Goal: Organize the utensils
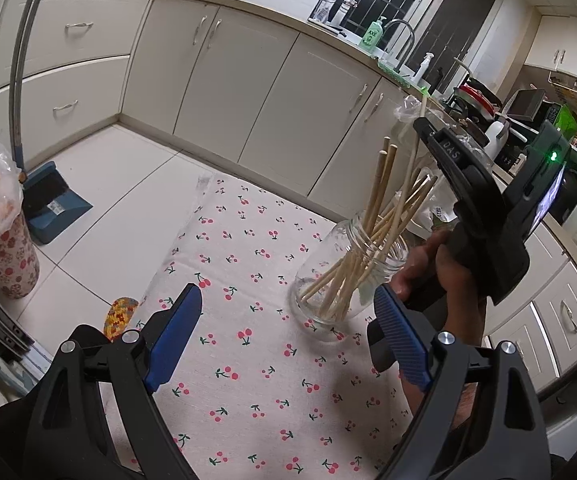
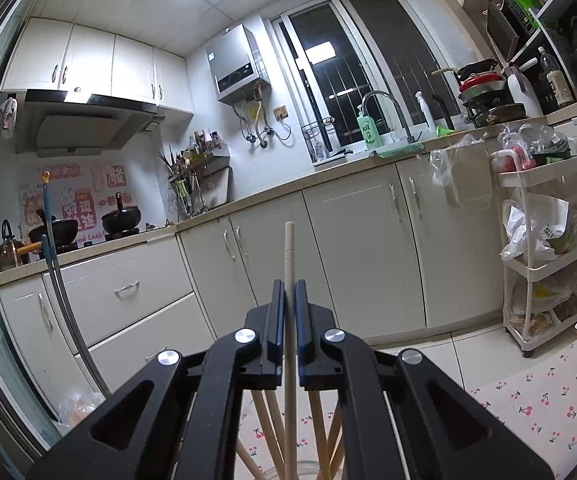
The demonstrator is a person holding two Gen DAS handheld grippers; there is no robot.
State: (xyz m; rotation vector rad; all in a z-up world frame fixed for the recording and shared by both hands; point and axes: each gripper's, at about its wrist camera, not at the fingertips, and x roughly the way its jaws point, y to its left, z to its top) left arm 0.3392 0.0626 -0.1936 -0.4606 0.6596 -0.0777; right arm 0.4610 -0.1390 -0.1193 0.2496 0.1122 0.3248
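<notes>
A clear glass jar (image 1: pixel 346 276) stands on the cherry-print cloth (image 1: pixel 248 360) and holds several wooden chopsticks (image 1: pixel 384 204). My left gripper (image 1: pixel 288 336) is open and empty, low over the cloth just in front of the jar. My right gripper (image 2: pixel 289 292) is shut on one pale chopstick (image 2: pixel 289 252), held upright above the jar; its body shows in the left wrist view (image 1: pixel 484 208). The held chopstick's lower end reaches down among the other chopsticks (image 2: pixel 320 432) at the jar mouth.
A flowered cup with a plastic bag (image 1: pixel 2 248) and a blue dustpan (image 1: pixel 54 204) stand on the tiled floor at left. Cream cabinets (image 1: pixel 248 80) run behind. A white trolley rack (image 2: pixel 544 260) with bags stands at right.
</notes>
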